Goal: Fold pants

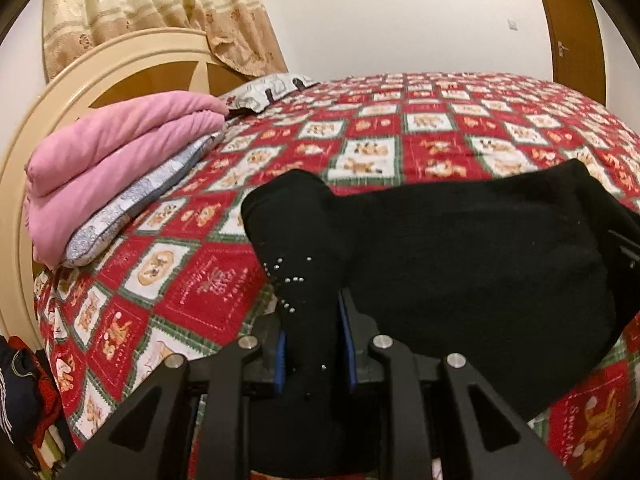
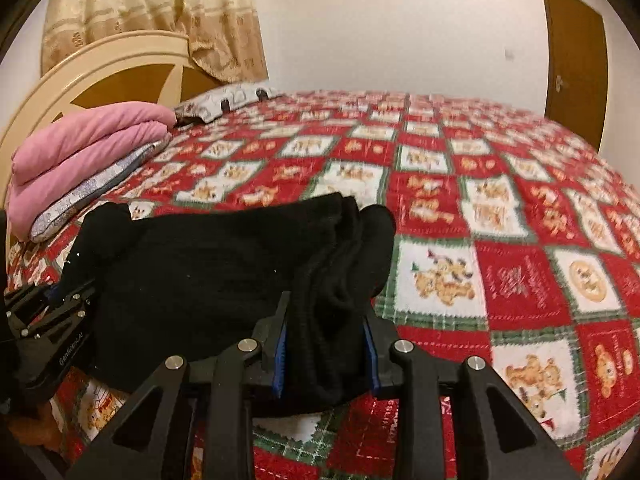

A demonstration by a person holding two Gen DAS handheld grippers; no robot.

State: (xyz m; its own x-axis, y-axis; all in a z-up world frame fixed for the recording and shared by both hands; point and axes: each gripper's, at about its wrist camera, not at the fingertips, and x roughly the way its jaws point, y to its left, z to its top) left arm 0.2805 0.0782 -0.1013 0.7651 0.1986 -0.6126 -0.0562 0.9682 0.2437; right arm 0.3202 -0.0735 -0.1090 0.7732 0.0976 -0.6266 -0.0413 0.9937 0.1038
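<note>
The black pants [image 1: 460, 248] hang stretched between both grippers above the red patchwork bedspread [image 1: 400, 136]. My left gripper [image 1: 314, 344] is shut on a bunched end with small silver studs. My right gripper [image 2: 326, 344] is shut on the other bunched, ribbed end of the pants [image 2: 208, 264]. The left gripper [image 2: 60, 308] also shows at the left edge of the right wrist view, and part of the right gripper [image 1: 624, 248] shows at the right edge of the left wrist view.
A folded pink blanket [image 1: 116, 160] lies on a grey patterned pillow [image 1: 132, 204] by the cream headboard [image 1: 80, 68]. A second pillow [image 1: 268, 88] lies at the back. Dark clothes [image 1: 24, 392] sit beside the bed at lower left. A wooden door [image 2: 576, 68] is at far right.
</note>
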